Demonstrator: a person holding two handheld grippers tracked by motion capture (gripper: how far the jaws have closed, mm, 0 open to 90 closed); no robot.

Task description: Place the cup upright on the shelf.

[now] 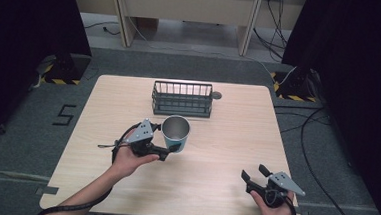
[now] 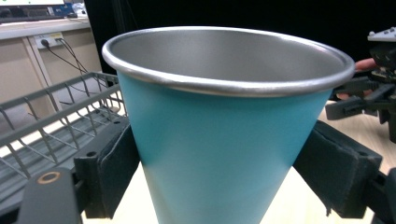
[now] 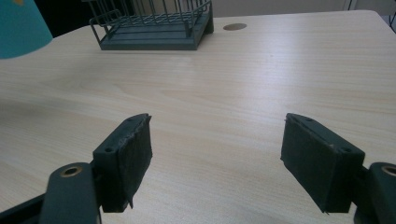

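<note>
Your left gripper (image 1: 170, 151) was clamped on the teal steel cup (image 1: 175, 133), one pad pressed to each side of its lower wall in the left gripper view. The cup stood upright, open mouth up, near the middle of the wooden table (image 1: 226, 140), just in front of the dark wire basket (image 1: 182, 99). Your right gripper (image 1: 254, 172) sat well apart at the table's near right, its jaws spread wide with bare tabletop between them.
</note>
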